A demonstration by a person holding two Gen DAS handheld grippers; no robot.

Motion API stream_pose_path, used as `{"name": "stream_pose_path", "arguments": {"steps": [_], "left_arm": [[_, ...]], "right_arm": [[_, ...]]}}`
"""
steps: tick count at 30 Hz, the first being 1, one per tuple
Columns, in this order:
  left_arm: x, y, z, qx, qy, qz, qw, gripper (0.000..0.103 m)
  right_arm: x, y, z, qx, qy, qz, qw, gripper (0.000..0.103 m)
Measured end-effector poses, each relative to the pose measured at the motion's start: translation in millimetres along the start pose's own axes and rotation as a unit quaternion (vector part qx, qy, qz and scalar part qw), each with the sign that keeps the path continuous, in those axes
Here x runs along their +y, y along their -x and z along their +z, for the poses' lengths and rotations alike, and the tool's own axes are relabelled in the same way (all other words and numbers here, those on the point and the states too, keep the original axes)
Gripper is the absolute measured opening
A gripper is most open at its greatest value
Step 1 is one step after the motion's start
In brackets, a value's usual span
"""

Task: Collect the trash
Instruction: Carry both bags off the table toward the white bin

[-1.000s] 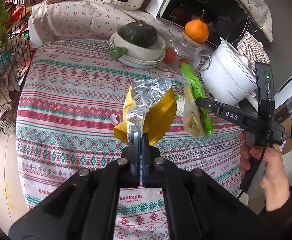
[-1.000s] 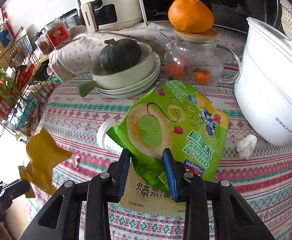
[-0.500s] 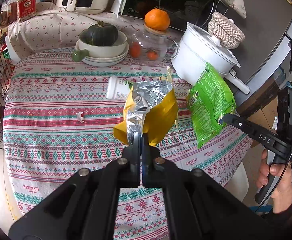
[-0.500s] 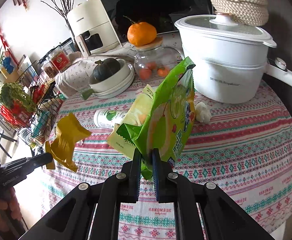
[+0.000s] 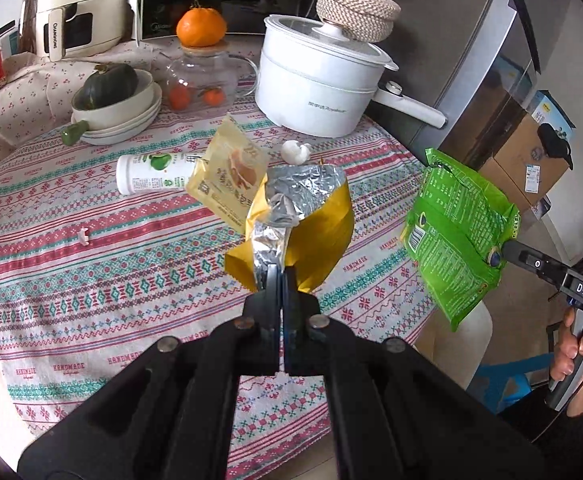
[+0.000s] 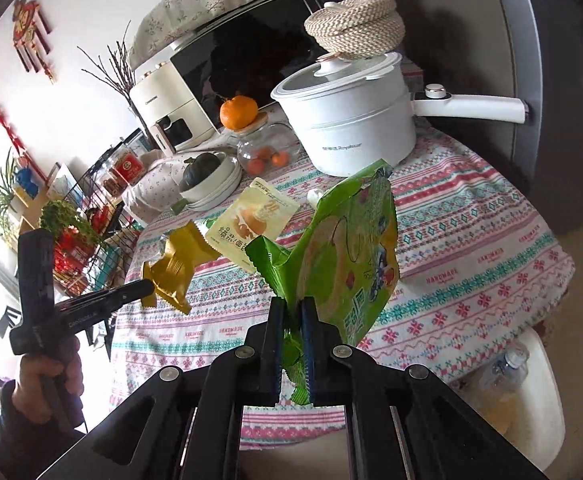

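Foil-lined yellow wrapper hanging clear above tablecloth, left gripper pinching its lower end tight. Green snack bag lifting past tablecloth's near edge, right gripper clamping its crumpled corner, jaws nearly together. Pale yellow packet, white bottle, crumpled tissue lying mid-tablecloth, in front of white pot.
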State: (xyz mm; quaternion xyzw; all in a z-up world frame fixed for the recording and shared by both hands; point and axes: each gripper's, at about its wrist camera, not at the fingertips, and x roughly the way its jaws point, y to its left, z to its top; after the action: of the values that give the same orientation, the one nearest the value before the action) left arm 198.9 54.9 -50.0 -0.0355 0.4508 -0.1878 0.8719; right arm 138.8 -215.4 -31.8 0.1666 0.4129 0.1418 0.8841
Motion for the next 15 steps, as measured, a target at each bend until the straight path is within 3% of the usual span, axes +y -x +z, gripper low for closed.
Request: {"name": "stream_pose_path", "arguments": {"steps": [3, 7, 15], "left_arm": [[-29.5, -3.2, -5.9, 0.005, -0.028, -0.014, 0.9995, 0.001], [-70.0, -7.9, -14.7, 0.015, -0.068, -0.038, 0.9969, 0.001], [-139.3, -23.2, -36.4, 0.044, -0.136, -0.075, 0.9869, 0.001]], "right_arm": [[-20.8, 25.8, -17.1, -0.009, -0.025, 0.001, 1.0, 0.009], [-39.0, 52.0, -33.1, 0.01, -0.045, -0.021, 0.999, 0.009], [-68.6, 88.5, -61.3, 0.014, -0.074, -0.034, 0.997, 0.009]]}}
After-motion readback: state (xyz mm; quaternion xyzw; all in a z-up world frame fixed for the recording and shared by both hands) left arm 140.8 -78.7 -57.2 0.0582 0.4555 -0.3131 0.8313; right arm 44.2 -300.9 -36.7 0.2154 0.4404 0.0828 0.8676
